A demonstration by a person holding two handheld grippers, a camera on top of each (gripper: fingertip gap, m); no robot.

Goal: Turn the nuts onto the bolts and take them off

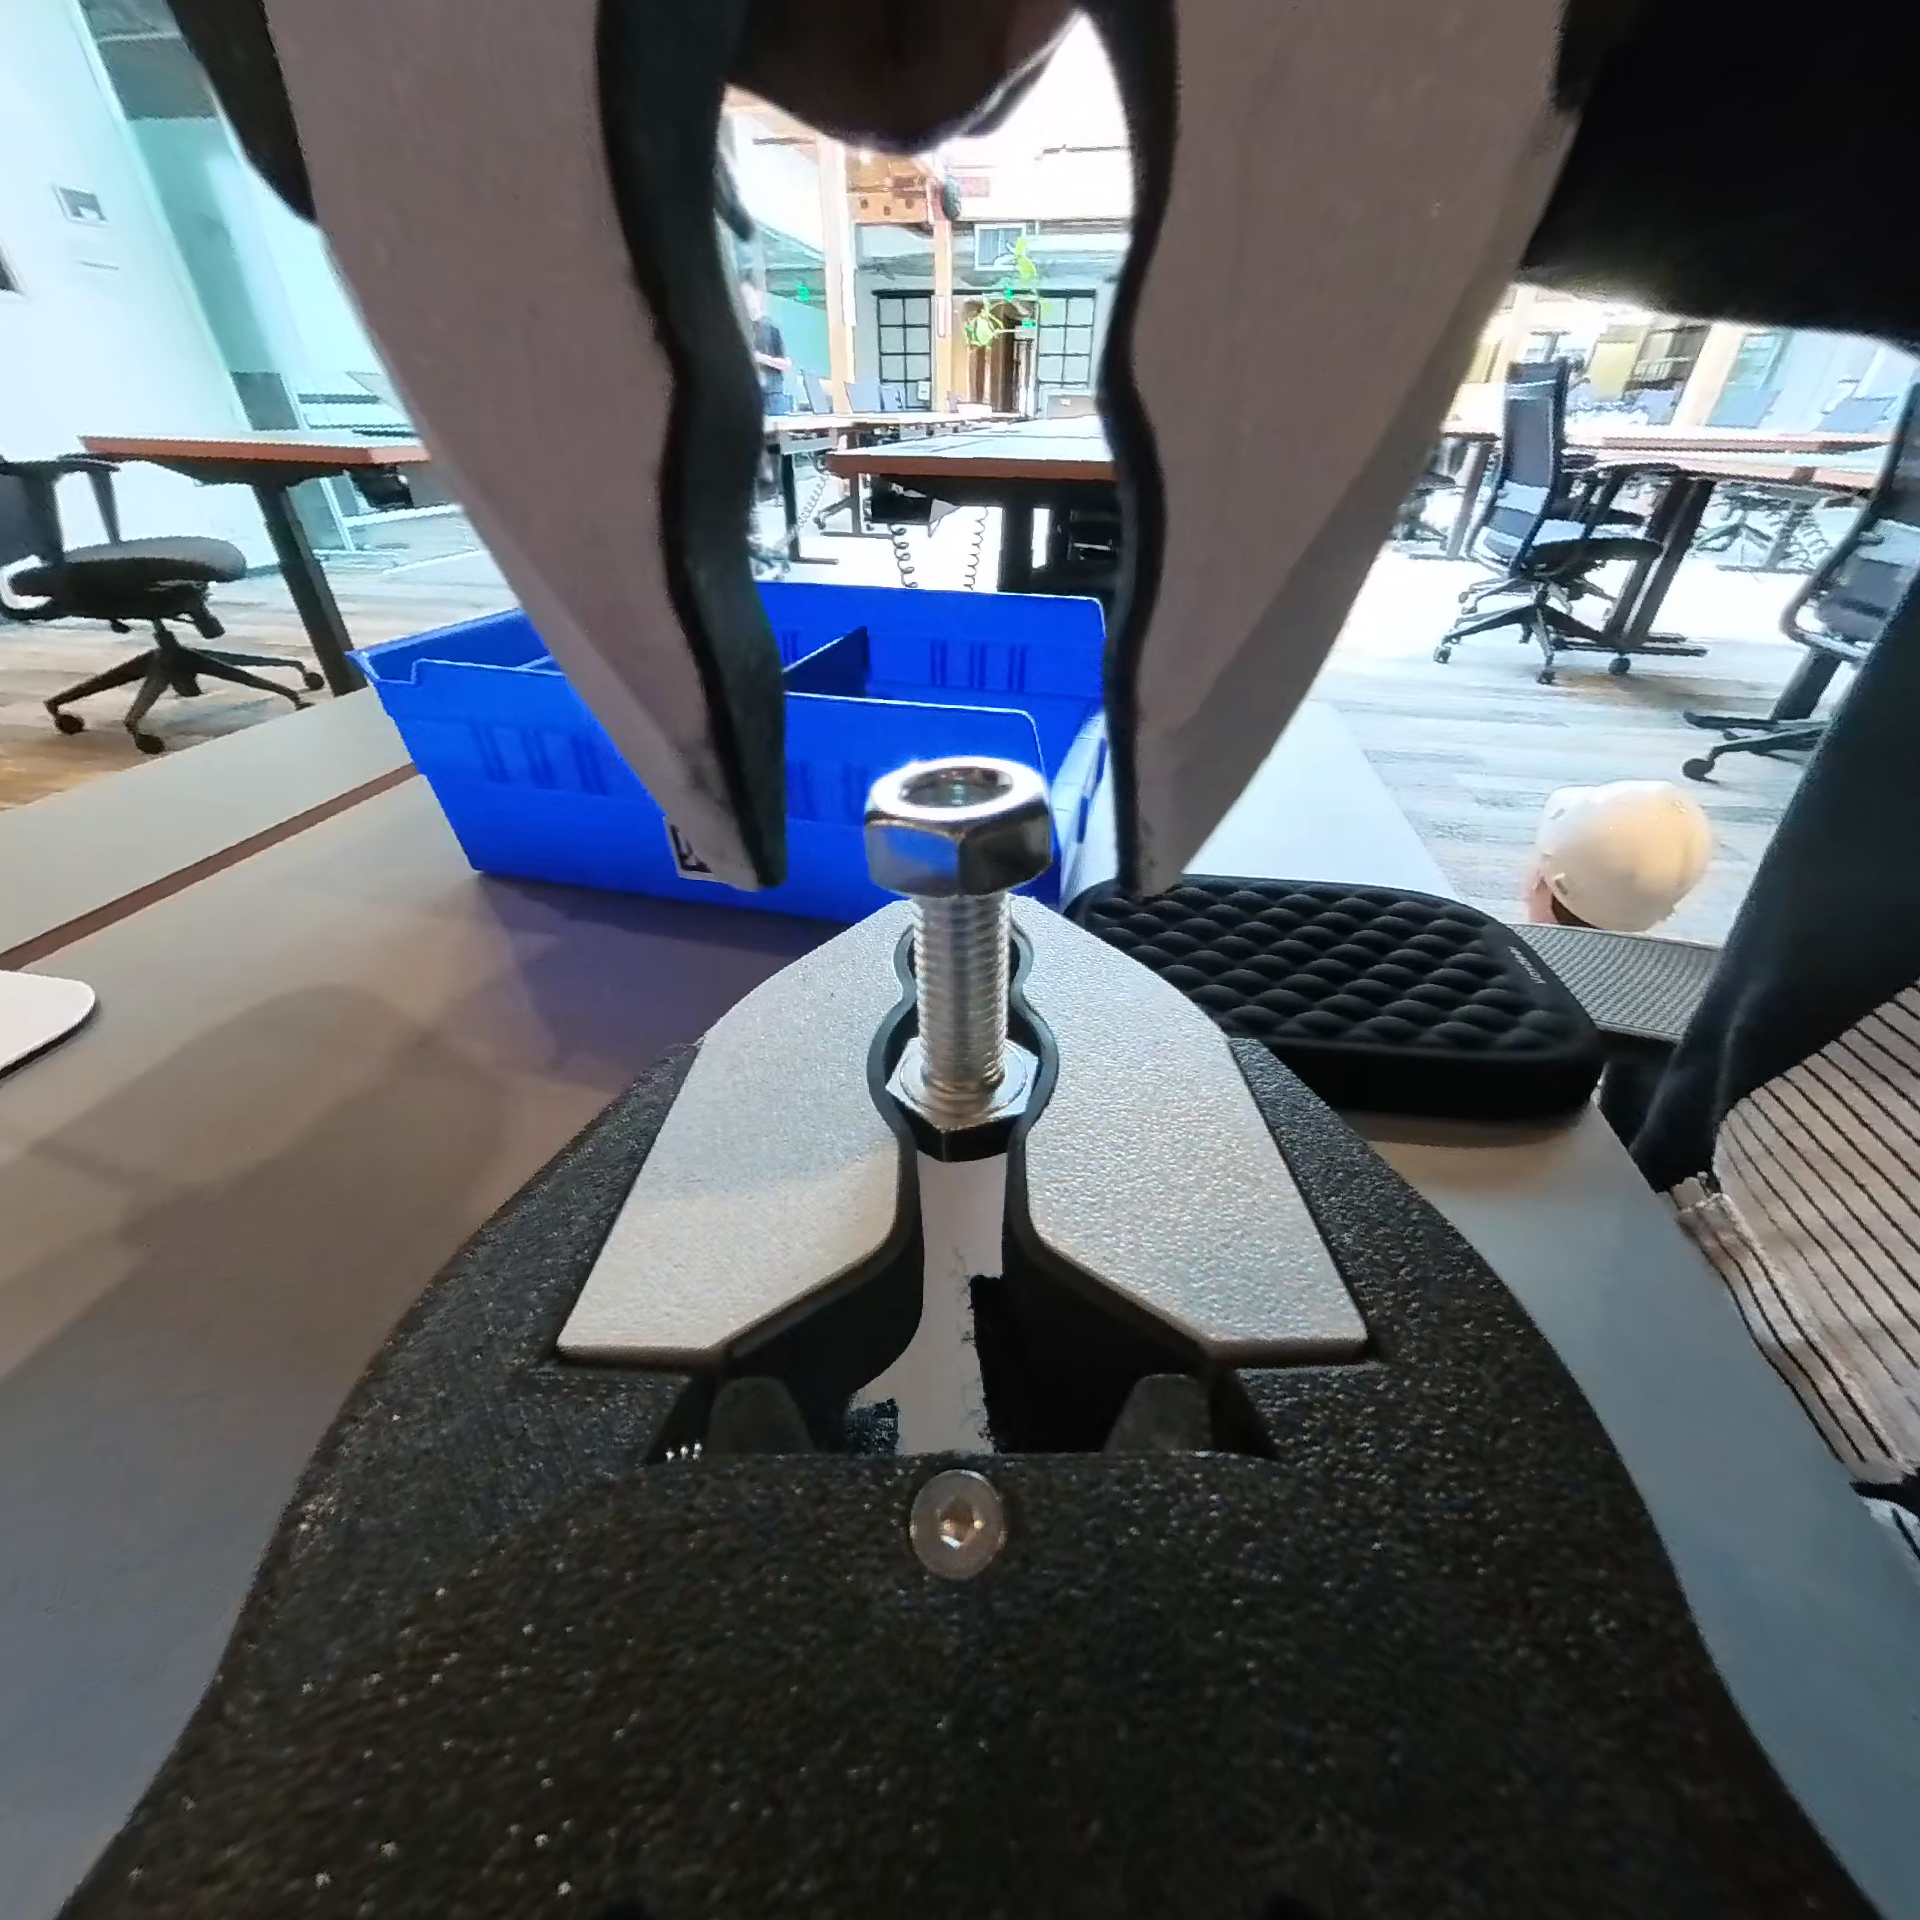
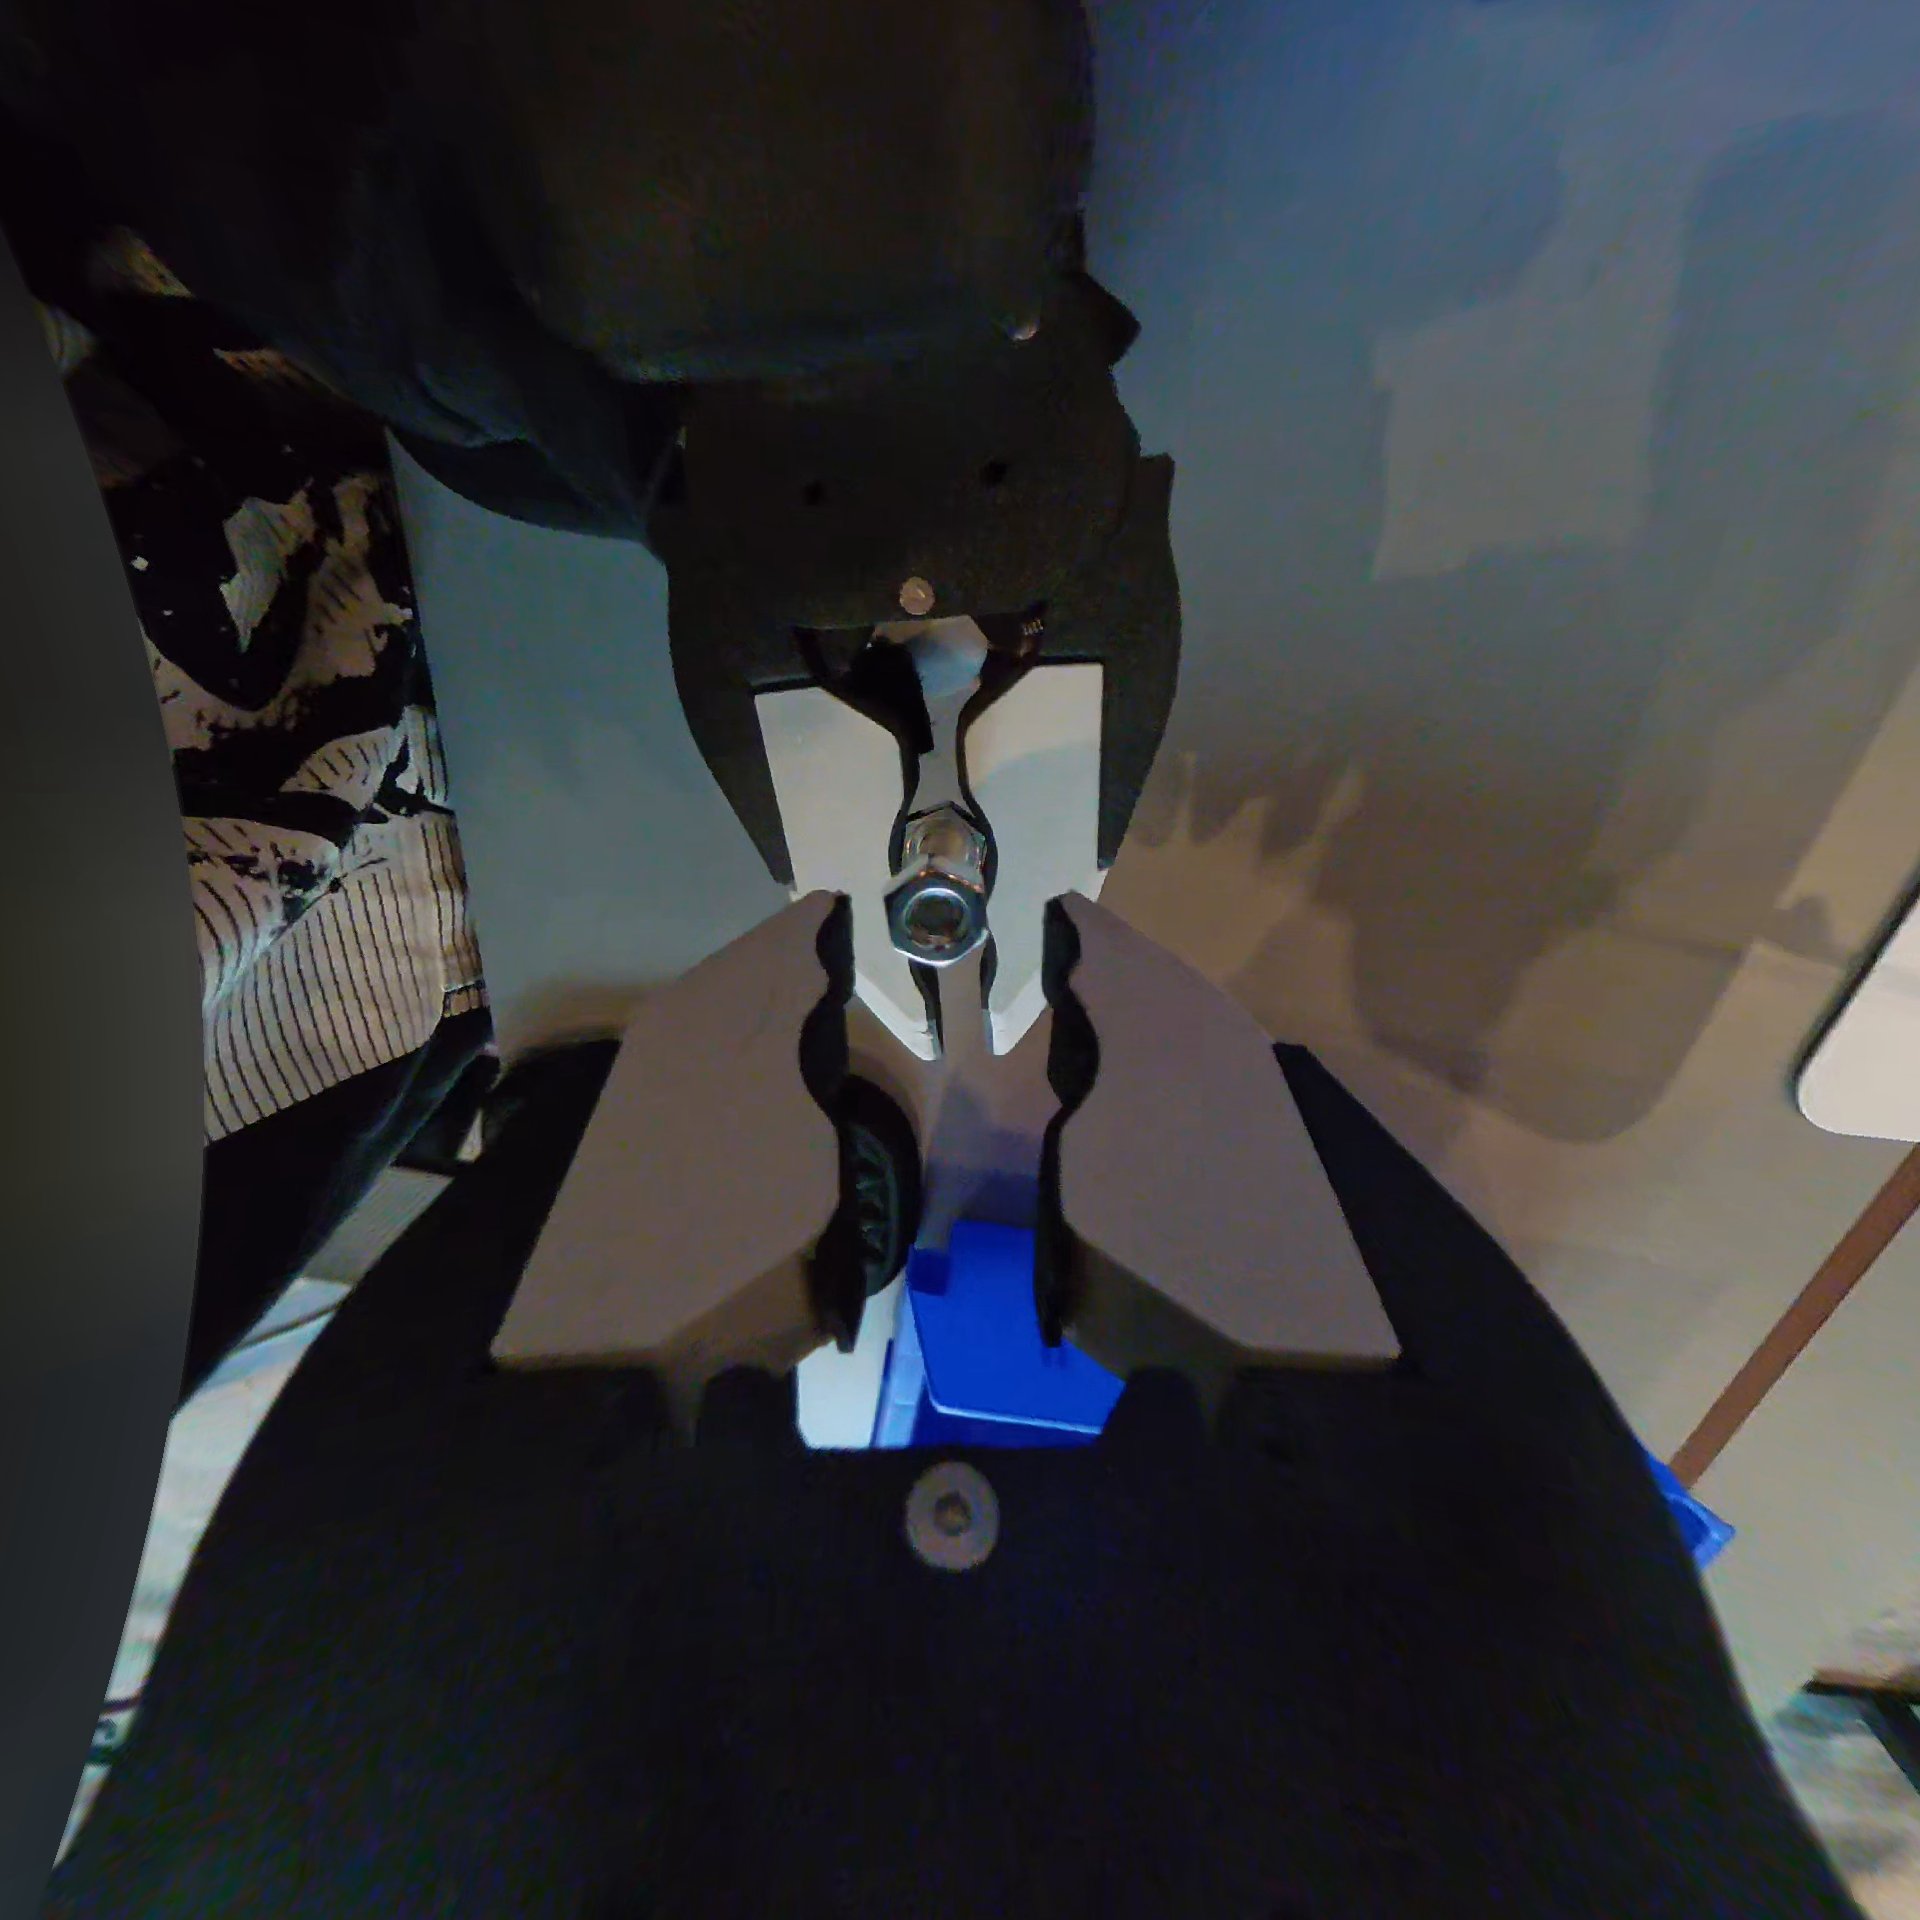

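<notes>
My left gripper [image 1: 961, 935] is shut on the head of a silver bolt [image 1: 954, 987] and holds it upright above the table. A silver hex nut [image 1: 956, 831] sits on the bolt's top end. My right gripper [image 1: 951, 878] comes down from above, open, with one finger on each side of the nut and not touching it. In the right wrist view my right gripper [image 2: 948, 914] is open with its tips flanking the nut [image 2: 935, 920]. Beyond it the left gripper [image 2: 966, 1039] clamps the bolt [image 2: 940, 836].
A blue divided bin [image 1: 623, 769] stands on the grey table [image 1: 260, 1091] behind the bolt. A black quilted pad [image 1: 1330, 987] lies to the right. A white flat object [image 1: 31, 1018] is at the left edge. A person's striped garment [image 1: 1818, 1247] is at the right. Office chairs and desks stand beyond. Some 6 cm of space lies between my two pairs of fingers.
</notes>
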